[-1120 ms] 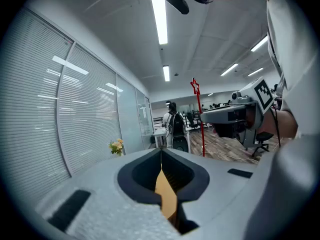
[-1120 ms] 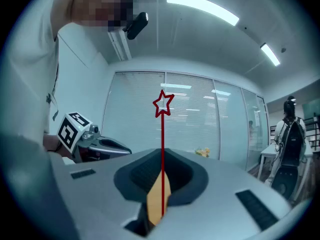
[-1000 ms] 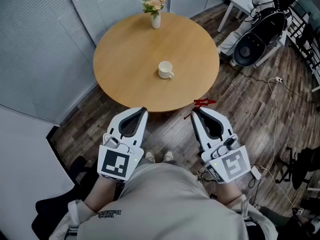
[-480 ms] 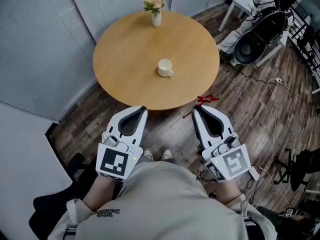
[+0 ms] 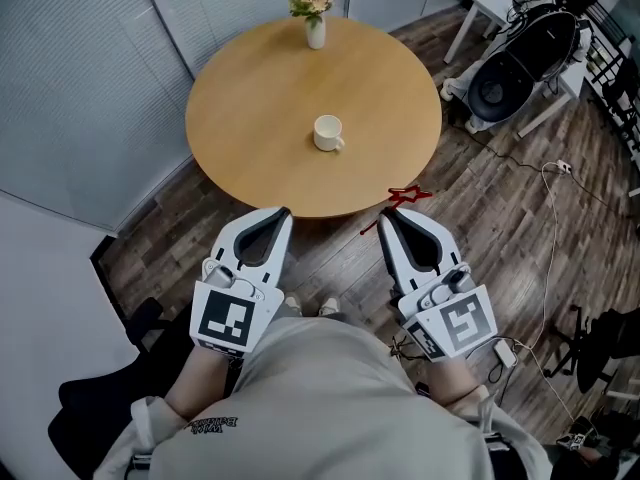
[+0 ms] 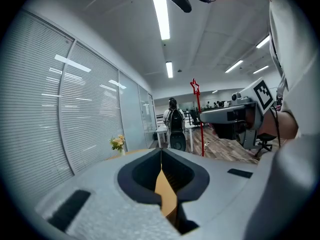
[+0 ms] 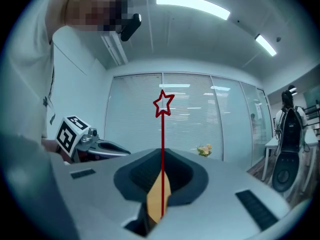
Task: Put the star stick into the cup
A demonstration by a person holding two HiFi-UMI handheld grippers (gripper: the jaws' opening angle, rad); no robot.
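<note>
Pinching star stick (image 5: 405, 196), right gripper (image 5: 385, 211), left gripper (image 5: 286, 212) closed empty, round table (image 5: 250, 118) (plank floor (image 5: 500, 188)).

1. The stick (image 7: 162, 139) and its star are red.
2. The cup (image 5: 327, 132) is white.
3. The table (image 5: 250, 108) is light brown.
4. The left gripper (image 5: 284, 212) and right gripper (image 5: 386, 211) are white, black inside, with black-and-white square marks.
5. The floor (image 5: 500, 198) is dark brown planks.
</note>
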